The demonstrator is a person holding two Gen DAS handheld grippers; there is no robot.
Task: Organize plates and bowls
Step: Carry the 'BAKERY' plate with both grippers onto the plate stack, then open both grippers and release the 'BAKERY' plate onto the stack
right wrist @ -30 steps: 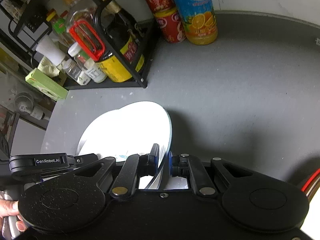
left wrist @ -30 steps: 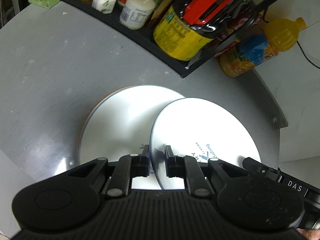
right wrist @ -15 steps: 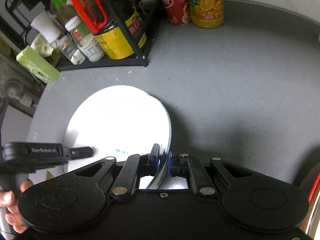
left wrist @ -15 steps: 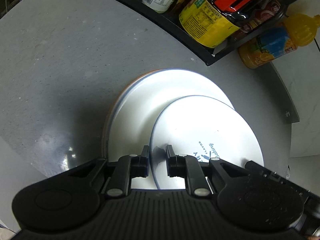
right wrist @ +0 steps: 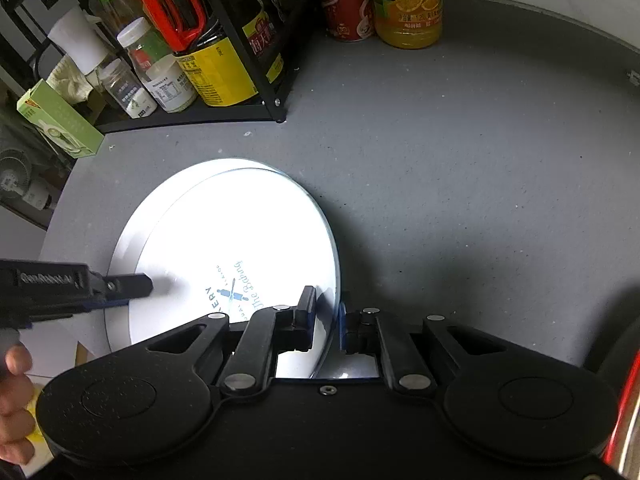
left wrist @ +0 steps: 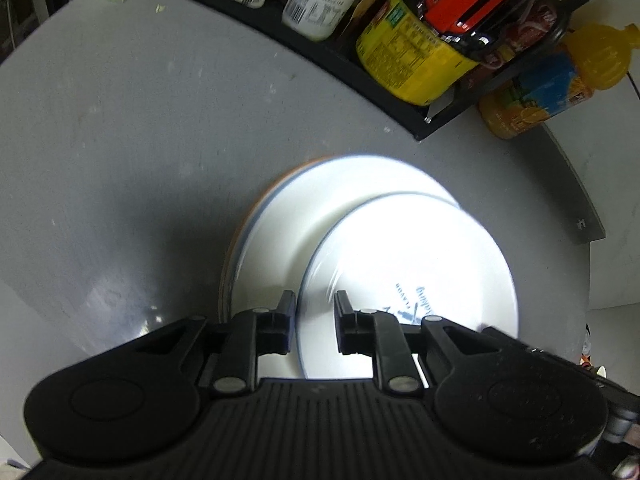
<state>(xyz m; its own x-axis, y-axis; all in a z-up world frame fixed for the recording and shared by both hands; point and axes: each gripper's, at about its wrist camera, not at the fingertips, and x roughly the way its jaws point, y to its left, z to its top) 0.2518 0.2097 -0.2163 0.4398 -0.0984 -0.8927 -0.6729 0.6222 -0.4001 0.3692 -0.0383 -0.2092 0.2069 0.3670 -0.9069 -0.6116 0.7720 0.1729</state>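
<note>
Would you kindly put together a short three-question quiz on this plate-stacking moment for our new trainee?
1. True or false: the printed plate lies fully centred on the stack of plates beneath it.
2. Which gripper has its fingers on either side of the printed plate's rim: (A) only the left gripper, (B) only the right gripper, (C) both?
3. Fill in: the orange juice bottle stands next to a red ___, outside the black rack.

Key
1. False: in the left wrist view it sits offset toward one side, overlapping the stack.
2. C: each straddles an edge, the left with a wider gap.
3. Can.
</note>
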